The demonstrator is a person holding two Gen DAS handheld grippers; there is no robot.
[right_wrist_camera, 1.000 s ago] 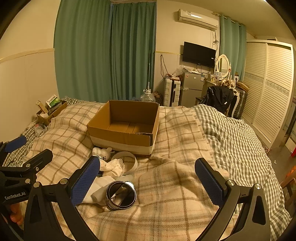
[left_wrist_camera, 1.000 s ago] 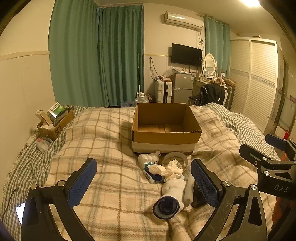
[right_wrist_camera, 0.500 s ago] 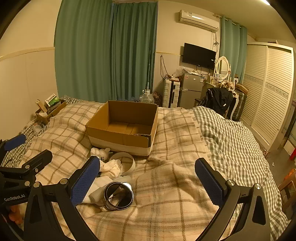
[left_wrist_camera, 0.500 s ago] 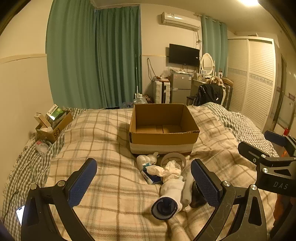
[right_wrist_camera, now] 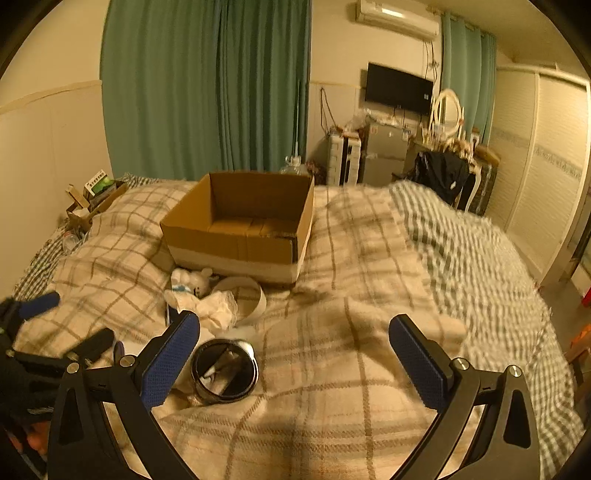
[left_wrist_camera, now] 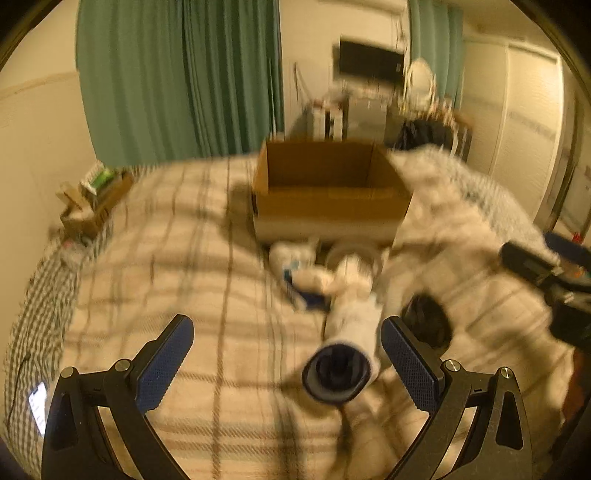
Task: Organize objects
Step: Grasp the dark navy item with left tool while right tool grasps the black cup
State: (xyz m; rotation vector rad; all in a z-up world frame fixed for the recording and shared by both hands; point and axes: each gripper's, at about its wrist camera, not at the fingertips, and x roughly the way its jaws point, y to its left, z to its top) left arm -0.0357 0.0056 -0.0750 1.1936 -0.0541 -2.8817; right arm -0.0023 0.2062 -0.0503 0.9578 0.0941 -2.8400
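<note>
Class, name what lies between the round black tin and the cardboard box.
In the right wrist view: a crumpled white cloth and a white ring lie between tin and cardboard box.

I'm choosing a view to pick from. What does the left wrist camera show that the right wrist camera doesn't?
Left wrist only: the white sock roll with its dark open end, lying just ahead of the open left gripper.
Right wrist only: inside the round black tin, and the air conditioner.
Both: the cardboard box, the plaid blanket, and the blurry pile of white items.

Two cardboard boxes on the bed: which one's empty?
The big box mid-bed: bare floor inside. The small box by the wall holds packets.
</note>
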